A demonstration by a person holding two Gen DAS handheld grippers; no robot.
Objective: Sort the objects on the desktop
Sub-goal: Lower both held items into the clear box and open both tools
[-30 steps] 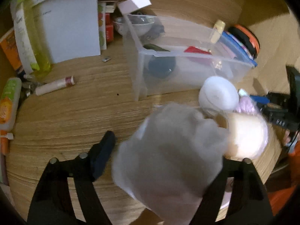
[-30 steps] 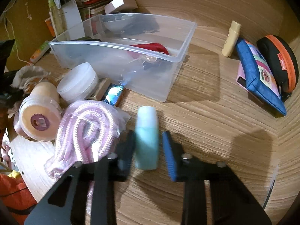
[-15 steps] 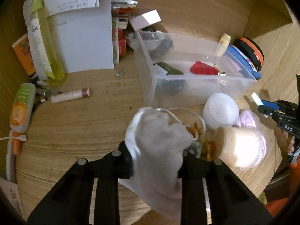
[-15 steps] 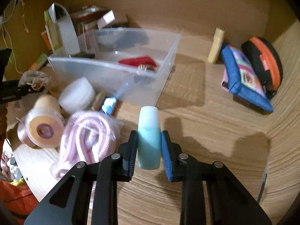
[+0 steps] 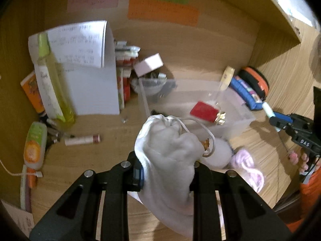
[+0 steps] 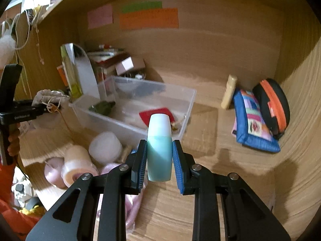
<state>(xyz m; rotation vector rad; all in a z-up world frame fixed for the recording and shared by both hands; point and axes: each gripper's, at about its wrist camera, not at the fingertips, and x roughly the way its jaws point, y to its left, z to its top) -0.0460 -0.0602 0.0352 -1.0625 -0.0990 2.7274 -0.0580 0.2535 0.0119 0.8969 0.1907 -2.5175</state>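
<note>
My left gripper (image 5: 166,169) is shut on a white drawstring pouch (image 5: 168,150) and holds it above the desk, just short of the clear plastic bin (image 5: 236,108). The pouch also shows in the right wrist view (image 6: 47,97). My right gripper (image 6: 159,160) is shut on a teal bottle with a white cap (image 6: 159,146), lifted in front of the bin (image 6: 188,100). The bin holds a red card (image 6: 156,113) and a dark green object (image 6: 102,107).
Tape rolls (image 6: 78,165), a white jar (image 6: 105,147) and pink rope (image 5: 247,167) lie at the desk's front. A blue pouch (image 6: 252,122), black-orange case (image 6: 272,104) and cream tube (image 6: 229,91) sit at the right. Bottles (image 5: 52,92), papers (image 5: 88,74) and a lip balm (image 5: 82,140) sit at the left.
Both grippers have risen from the desk with their loads. The right closed on the teal bottle and lifted it; the left closed on the pouch and raised it toward the bin.
</note>
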